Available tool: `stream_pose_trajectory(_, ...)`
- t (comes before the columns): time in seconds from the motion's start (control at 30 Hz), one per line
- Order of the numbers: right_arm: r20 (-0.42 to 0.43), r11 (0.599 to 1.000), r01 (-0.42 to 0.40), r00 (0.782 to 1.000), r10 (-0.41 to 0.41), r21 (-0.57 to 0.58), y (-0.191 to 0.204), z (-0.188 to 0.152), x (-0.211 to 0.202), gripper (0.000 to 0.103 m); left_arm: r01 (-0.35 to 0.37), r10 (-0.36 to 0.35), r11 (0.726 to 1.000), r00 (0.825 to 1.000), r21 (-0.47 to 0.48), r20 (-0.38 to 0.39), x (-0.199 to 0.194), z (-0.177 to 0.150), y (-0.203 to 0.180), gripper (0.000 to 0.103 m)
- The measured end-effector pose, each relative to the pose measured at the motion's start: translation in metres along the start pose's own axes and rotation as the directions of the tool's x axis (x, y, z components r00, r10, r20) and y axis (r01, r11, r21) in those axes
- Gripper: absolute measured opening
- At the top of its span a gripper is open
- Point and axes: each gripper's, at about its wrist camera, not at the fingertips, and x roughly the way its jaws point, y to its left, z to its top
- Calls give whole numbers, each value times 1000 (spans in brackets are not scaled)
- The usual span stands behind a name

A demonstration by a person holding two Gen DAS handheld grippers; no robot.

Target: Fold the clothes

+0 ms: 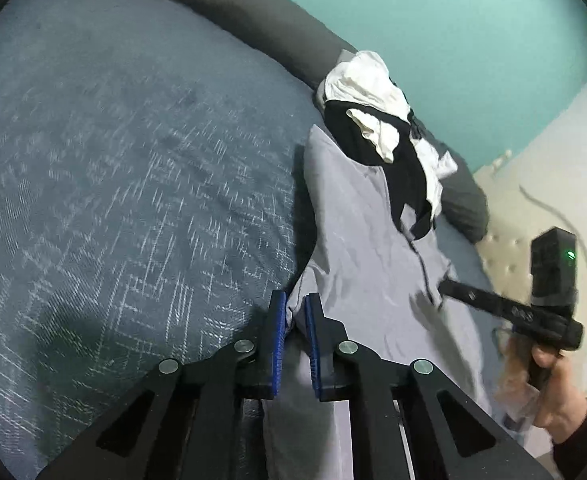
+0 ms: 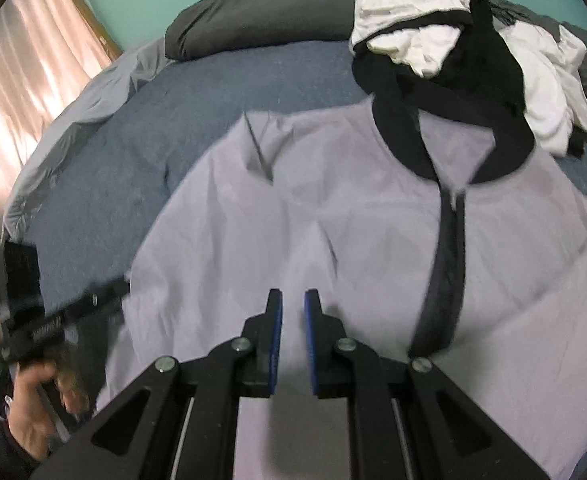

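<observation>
Light lavender-grey shirt (image 2: 293,208) is spread flat on the blue bedspread (image 1: 113,160), front up, w/ a dark strip running down from the neckline. Left gripper (image 1: 295,312) is pinched nearly shut on the shirt's edge, fabric bunched up btwn the 2 blue pads (image 1: 278,344). Right gripper (image 2: 293,308) is also narrow, only a thin gap btwn the jaws, and it sits over the shirt's lower part; the cloth runs up btwn the pads in its own cam, and in the left cam its tips meet a puckered fold, so looks like it's holding the shirt too.

Pile of white + black clothes (image 2: 465,40) sits at the shirt's collar end, a black piece draping over the neckline. Dark grey pillow (image 2: 253,20) lies along the teal wall (image 1: 453,40). Hand (image 1: 557,392) grips the right tool's handle. Curtain (image 2: 33,60) is at the left in the right cam.
</observation>
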Motion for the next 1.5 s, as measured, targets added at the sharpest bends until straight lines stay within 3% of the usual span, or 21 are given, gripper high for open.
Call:
stream_pose_trajectory(0.03, 3, 1000, 1, 1000, -1, 4, 0, 8, 4, 13, 12, -12, 1000, 1000, -24, -1, 0, 0, 4, 11)
stream_pose_trajectory(0.1, -4, 1000, 2, 1000, -2, 14, 0, 24, 14, 36, 34, -34, 997, 999, -70, -5, 2, -1, 9, 11)
stream_pose_trajectory(0.13, -4, 1000, 1, 1000, -1, 13, 1, 31, 19, 41, 36, -36, 996, 999, -76, -7, 3, -1, 10, 11)
stream_pose_trajectory(0.47, -65, 999, -45, 997, 46, 15, 26, 79, 81, 43, -12, 12, 1000, 1000, 4, -17, 4, -3, 0, 11)
stream_pose_trajectory(0.53, -69, 1000, -28, 997, 28, -6, 31, 82, 87, 42, -14, 14, 1000, 1000, 4, -19, 4, -3, 0, 11)
stream_pose_trajectory(0.6, -33, 999, -30, 999, 32, 38, 25, 83, 84, 4, -18, 18, 1000, 1000, 4, -19, 4, -3, 1, 11)
stream_pose_trajectory(0.9, 72, 998, -3, 997, -2, 69, 10, 70, 63, 1, -7, 7, 1000, 1000, -19, -1, 2, -3, 1, 11)
stream_pose_trajectory(1.27, 68, 993, -17, 998, 8, 119, 3, 70, 66, 3, -37, 37, 999, 999, -14, 3, 0, -3, -3, 11)
stream_pose_trajectory(1.43, 108, 992, -11, 994, -3, 127, -10, 67, 44, 3, -35, 35, 999, 999, -22, -4, -1, -3, -1, 12)
stream_pose_trajectory(1.5, 89, 991, -47, 995, 36, 124, -17, 61, 37, 9, -36, 35, 999, 999, -23, -6, -1, -3, 0, 12)
